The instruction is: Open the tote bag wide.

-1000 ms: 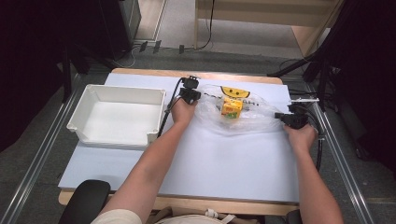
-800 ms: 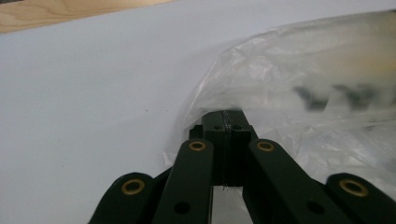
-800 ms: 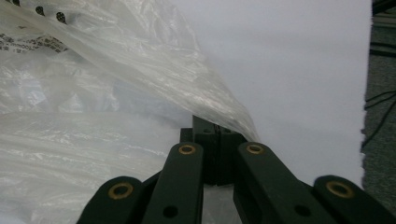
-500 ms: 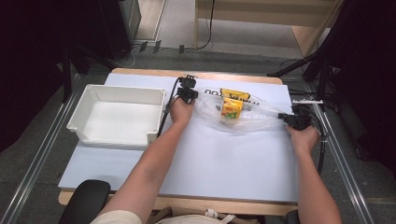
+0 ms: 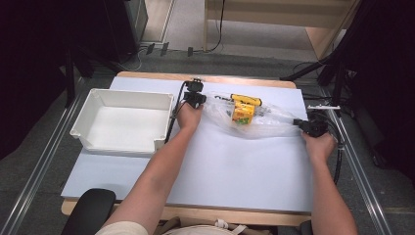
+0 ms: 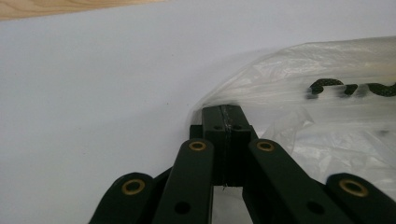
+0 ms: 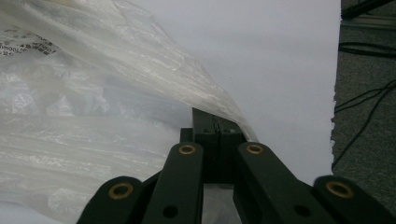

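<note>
Left hand-held gripper (image 6: 223, 122) pinching plastic bag (image 5: 264, 120) at one end, right hand-held gripper (image 7: 217, 125) pinching the other; stretched between them just over the table (image 5: 235, 166). Yellow carton (image 5: 242, 113) inside; removal probably remaining.

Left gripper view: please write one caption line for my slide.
Left gripper shut on the edge of a clear plastic bag on the pale table.

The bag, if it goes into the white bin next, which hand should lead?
Probably the left. The left gripper pinches the bag at the end beside the bin; the right gripper grips the far end, so it would follow.
</note>
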Demonstrator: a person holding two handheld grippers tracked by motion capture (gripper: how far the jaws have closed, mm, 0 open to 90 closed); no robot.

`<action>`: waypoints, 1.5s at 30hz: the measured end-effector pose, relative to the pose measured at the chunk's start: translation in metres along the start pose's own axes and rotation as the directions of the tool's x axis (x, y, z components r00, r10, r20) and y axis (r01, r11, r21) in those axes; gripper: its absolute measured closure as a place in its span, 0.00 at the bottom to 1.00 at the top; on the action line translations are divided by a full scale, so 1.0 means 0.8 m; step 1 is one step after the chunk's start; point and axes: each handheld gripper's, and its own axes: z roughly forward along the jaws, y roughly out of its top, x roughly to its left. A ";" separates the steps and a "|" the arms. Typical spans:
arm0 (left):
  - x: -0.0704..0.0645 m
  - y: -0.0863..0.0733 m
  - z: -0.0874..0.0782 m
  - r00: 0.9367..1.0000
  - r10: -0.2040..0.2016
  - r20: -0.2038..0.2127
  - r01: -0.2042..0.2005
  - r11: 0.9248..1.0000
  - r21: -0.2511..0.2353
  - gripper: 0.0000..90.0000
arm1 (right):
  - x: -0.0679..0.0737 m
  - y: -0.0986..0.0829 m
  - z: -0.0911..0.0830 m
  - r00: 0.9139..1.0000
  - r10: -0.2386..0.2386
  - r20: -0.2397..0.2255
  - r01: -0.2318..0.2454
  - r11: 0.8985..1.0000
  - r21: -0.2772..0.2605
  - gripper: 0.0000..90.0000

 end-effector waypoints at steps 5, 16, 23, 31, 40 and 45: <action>0.000 -0.001 0.000 1.000 0.004 -0.002 -0.004 1.000 -0.004 1.00 | -0.002 0.000 -0.001 1.000 0.000 0.000 0.000 1.000 0.000 1.00; -0.001 0.012 -0.016 0.999 -0.029 0.046 0.029 1.000 0.006 1.00 | 0.009 0.010 -0.016 0.999 -0.032 -0.001 0.032 0.999 -0.011 1.00; -0.012 0.026 -0.049 0.991 -0.005 0.131 0.011 0.999 -0.044 1.00 | 0.028 0.022 -0.033 0.996 -0.064 -0.059 0.062 0.997 -0.037 1.00; -0.030 0.034 -0.086 0.977 0.067 0.205 -0.049 0.995 -0.088 1.00 | 0.058 0.038 -0.051 0.985 -0.130 -0.113 0.121 0.989 -0.079 1.00; -0.073 0.013 -0.082 0.950 0.122 0.288 -0.107 0.992 -0.064 1.00 | 0.114 0.067 -0.021 0.956 -0.227 -0.183 0.216 0.973 -0.077 1.00; -0.086 -0.012 -0.064 0.943 0.126 0.307 -0.125 0.992 -0.021 1.00 | 0.125 0.077 0.008 0.950 -0.234 -0.204 0.225 0.972 -0.067 1.00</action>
